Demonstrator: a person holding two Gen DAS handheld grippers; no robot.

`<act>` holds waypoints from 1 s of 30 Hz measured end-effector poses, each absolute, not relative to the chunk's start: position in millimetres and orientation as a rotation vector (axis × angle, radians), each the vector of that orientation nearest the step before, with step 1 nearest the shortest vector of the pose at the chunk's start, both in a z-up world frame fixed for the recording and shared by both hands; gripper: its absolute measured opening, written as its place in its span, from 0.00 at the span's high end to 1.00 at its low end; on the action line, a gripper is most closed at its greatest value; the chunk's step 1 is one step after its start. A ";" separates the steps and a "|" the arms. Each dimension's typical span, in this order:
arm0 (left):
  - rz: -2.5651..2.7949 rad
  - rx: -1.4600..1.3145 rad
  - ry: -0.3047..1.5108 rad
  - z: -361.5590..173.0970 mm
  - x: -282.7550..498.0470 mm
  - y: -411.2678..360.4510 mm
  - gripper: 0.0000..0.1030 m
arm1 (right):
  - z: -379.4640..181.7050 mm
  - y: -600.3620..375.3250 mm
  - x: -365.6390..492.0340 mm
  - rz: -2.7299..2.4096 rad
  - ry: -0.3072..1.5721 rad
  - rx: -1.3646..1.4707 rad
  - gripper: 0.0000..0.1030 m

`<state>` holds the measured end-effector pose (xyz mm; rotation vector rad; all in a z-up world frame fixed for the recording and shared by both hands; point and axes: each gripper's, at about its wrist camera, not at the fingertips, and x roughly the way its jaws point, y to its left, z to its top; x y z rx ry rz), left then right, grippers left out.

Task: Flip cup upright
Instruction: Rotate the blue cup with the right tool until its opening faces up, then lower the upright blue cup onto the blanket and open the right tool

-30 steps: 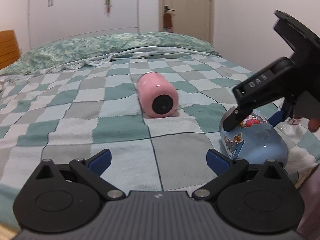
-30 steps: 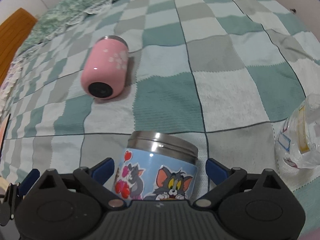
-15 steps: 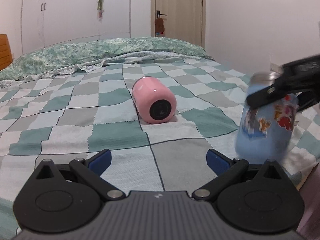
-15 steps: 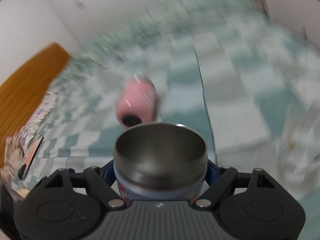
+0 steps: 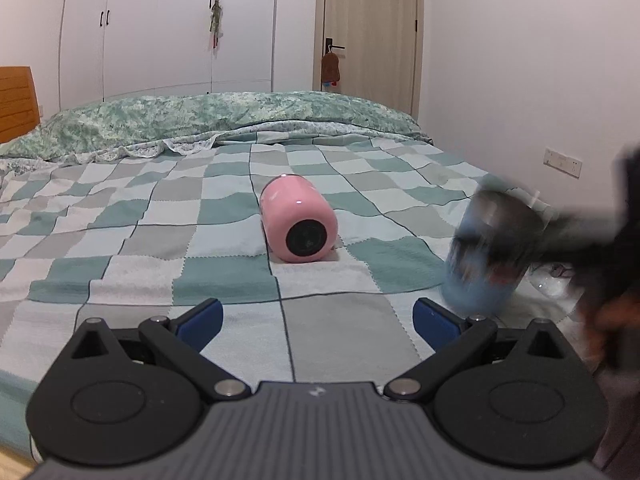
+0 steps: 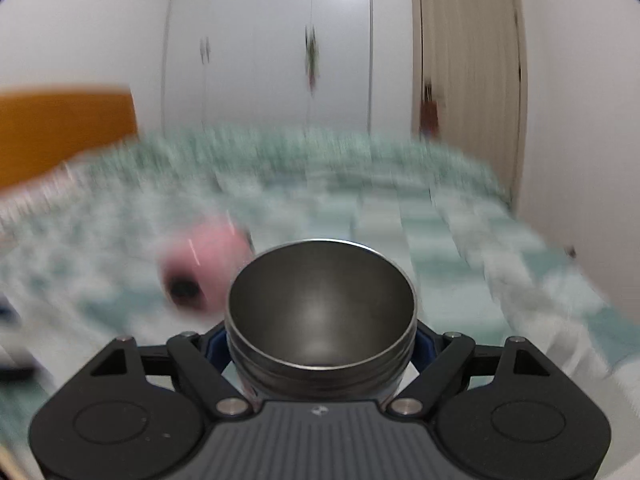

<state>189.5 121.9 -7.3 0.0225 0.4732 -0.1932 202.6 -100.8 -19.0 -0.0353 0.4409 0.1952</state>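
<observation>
My right gripper [image 6: 322,338] is shut on the blue cartoon cup [image 6: 322,320], steel mouth toward the camera. In the left wrist view the same cup [image 5: 494,252] is blurred, roughly upright with a slight tilt, its base low over the bed at the right, held by the dark right gripper [image 5: 560,236]. A pink cup [image 5: 298,224] lies on its side in the middle of the bed, black base toward me; it also shows blurred in the right wrist view [image 6: 204,268]. My left gripper [image 5: 318,316] is open and empty, short of the pink cup.
The checked green and grey bedspread [image 5: 160,240] covers the bed. A clear plastic bottle [image 5: 554,280] lies behind the blue cup at the right edge. A wooden headboard [image 5: 16,100] is at far left. Wardrobes and a door stand behind.
My right gripper closed on the blue cup and swung it from lying on its side to roughly upright. The left gripper tilted up a little. The pink cup has not moved.
</observation>
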 end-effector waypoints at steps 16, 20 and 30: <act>-0.171 0.059 0.453 5.3 172.3 109.0 0.00 | -27.0 -111.2 191.3 0.242 0.370 0.000 0.19; -0.166 0.067 0.447 7.6 170.2 108.0 0.00 | -26.4 -114.5 192.5 0.245 0.377 0.019 0.19; -0.151 0.068 0.411 17.1 155.3 98.8 0.00 | -5.8 -122.9 167.8 0.233 0.256 0.008 0.00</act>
